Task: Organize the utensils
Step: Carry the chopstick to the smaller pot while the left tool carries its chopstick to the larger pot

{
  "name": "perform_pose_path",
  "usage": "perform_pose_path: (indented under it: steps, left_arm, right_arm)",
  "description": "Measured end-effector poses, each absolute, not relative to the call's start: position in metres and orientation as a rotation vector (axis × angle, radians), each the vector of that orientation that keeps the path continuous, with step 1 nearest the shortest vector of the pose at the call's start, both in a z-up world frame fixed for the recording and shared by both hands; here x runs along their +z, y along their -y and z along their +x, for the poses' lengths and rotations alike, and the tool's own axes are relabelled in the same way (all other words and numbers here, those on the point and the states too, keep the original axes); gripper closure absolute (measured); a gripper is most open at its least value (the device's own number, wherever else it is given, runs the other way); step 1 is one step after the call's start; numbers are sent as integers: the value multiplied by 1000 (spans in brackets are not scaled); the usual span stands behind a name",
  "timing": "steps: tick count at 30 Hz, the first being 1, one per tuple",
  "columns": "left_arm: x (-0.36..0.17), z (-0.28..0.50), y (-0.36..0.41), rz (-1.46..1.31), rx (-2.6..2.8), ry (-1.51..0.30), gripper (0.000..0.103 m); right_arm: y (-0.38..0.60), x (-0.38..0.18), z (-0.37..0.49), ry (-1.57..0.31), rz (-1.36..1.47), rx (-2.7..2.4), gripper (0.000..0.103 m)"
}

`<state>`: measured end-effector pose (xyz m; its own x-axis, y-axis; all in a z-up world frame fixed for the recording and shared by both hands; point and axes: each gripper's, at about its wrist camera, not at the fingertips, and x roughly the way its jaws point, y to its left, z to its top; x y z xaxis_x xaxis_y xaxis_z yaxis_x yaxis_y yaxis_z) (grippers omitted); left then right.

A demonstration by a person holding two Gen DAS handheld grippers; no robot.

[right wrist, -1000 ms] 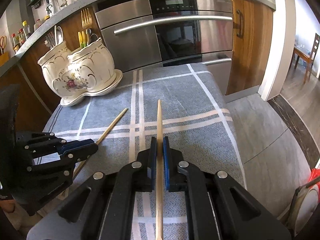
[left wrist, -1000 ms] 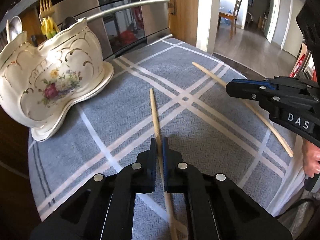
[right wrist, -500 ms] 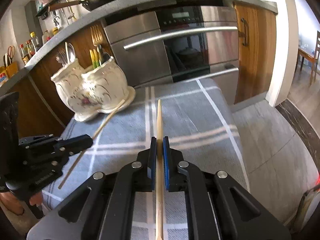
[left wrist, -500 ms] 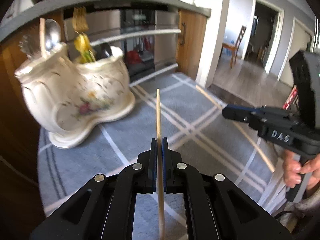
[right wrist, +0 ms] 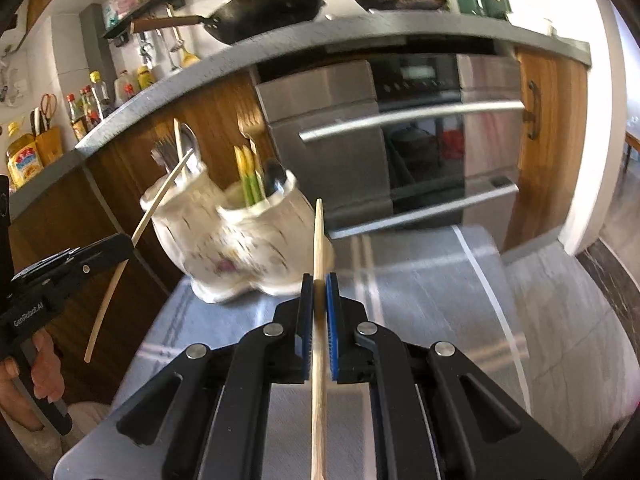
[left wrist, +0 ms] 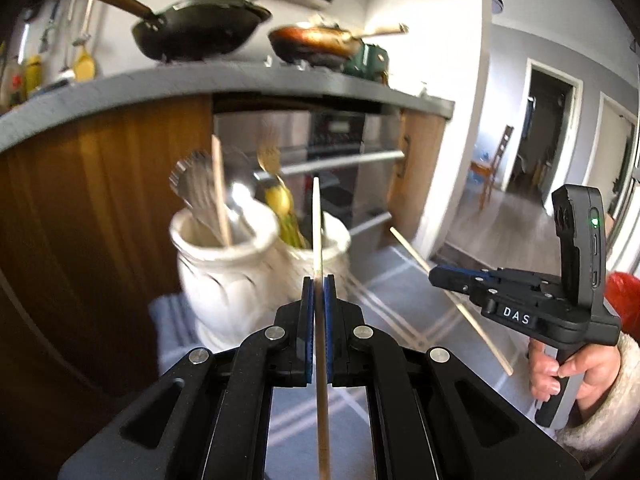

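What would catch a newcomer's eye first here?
Each gripper is clamped on a wooden chopstick: the left gripper and right gripper, both raised in front of the white ceramic utensil holder on the grey checked cloth. Behind, a dark wok sits on the counter.

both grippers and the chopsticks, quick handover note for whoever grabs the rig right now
Left gripper: shut on a wooden chopstick, lifted off the cloth, tip aimed at the holder.
Right gripper: shut on the second chopstick, also in the air.
Ceramic utensil holder: stands on the grey checked cloth and already holds forks, spoons and one chopstick.
Done: both chopsticks picked up.
Left: drop each into the holder, probably the compartment that has the chopstick, then release.
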<state>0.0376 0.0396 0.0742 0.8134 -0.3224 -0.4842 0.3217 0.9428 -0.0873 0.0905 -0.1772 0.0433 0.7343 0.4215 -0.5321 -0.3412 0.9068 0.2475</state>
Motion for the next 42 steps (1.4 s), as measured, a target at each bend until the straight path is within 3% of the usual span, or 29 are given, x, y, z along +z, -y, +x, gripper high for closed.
perform_pose_path:
  steps: [17,42]
  left_arm:
    - [124,114,-96,-180,-341,-313,98]
    - [97,150,-93,-171,-344,-202,98]
  right_arm:
    - [146,106,175,-316,290,468,97]
    - [123,71,223,-204,357,492,97]
